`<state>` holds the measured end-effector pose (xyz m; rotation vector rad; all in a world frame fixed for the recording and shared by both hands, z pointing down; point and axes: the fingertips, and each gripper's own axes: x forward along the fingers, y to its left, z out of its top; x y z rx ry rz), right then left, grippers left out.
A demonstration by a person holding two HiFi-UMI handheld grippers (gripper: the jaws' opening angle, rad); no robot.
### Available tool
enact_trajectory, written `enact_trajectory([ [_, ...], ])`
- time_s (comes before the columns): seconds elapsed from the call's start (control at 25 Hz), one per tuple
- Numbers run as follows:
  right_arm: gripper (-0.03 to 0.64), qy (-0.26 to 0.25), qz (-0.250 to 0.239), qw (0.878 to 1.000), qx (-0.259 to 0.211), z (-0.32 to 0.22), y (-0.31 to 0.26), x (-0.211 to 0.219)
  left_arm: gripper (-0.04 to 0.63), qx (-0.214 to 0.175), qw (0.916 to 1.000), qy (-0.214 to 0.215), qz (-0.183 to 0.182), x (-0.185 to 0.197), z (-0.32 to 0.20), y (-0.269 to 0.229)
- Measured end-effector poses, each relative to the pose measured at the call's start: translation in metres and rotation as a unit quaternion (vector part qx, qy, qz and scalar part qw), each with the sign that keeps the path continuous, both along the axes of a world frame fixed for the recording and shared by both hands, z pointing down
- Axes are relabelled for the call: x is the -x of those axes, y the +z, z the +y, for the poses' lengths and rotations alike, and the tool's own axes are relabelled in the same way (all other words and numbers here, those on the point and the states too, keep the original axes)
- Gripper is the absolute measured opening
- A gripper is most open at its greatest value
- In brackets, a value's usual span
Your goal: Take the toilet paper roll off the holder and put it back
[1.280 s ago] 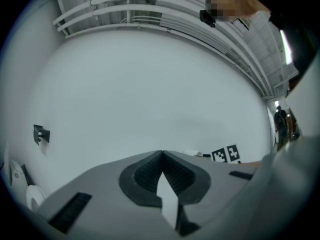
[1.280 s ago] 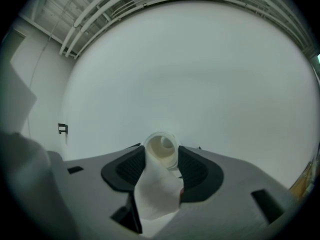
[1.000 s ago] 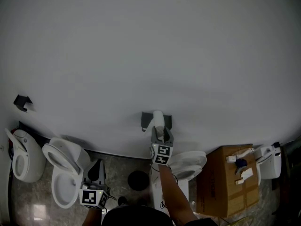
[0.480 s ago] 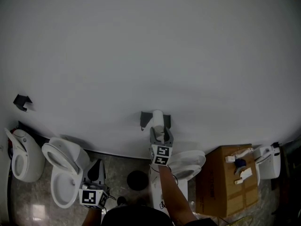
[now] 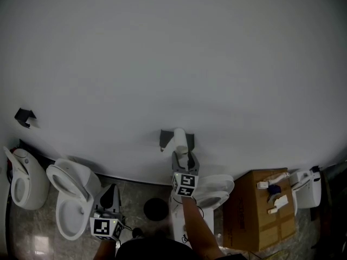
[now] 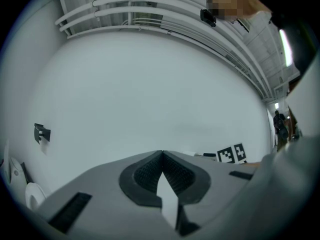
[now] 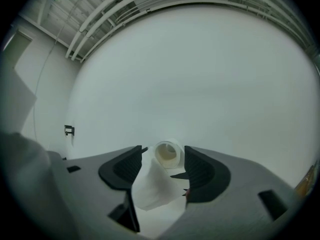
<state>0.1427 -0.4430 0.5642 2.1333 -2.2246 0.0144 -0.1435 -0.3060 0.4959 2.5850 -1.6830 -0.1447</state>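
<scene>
Still on the wall: toilet paper roll (image 5: 180, 138) sits on the dark holder (image 5: 165, 140) against the white wall (image 5: 173, 53), mid-scene. Right gripper (image 5: 184, 157) points level at it from the near side, tips right at the roll. In the right gripper view the jaws are spread and the roll is end-on between the tips, hollow core facing the camera. A loose sheet (image 7: 154, 186) hangs down in the gap between the pads. The pads are not squeezing the roll: slight gap on the left side, right side too close to call.

Versus a second ago, the right jaws have just been opening with the roll between them, and the gripper has backed a touch toward the near side. Roll is in the same spot on the holder.

Left gripper (image 5: 111, 195) is low at near left, same place as before, well apart from the roll. Its own view shows the jaws pressed together at the tips, nothing between.

Rest unchanged:
- two toilets (image 5: 68, 199) at left
- another toilet (image 5: 216, 191) under the right arm
- cardboard box (image 5: 260, 207) at right
- spare bracket (image 5: 24, 117) on the wall, far left
</scene>
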Motion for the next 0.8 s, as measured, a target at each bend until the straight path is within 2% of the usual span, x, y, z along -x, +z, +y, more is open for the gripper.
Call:
enact_trajectory([
  [0.32, 0.247, -0.009, -0.009, 1.0, -0.007, 0.028, -0.009, 0.008, 0.003, 0.0, 0.9999, 0.011, -0.002, -0.006, 0.004, 0.008],
  [0.56, 0.193, -0.024, -0.01, 0.999, -0.024, 0.055, -0.028, 0.019, 0.003, 0.002, 0.9992, 0.04, -0.006, -0.025, 0.015, -0.011],
  [0.8, 0.141, -0.039, -0.009, 0.999, -0.035, 0.083, -0.047, 0.026, 0.003, 0.003, 0.9993, 0.037, -0.003, -0.026, 0.017, -0.014],
])
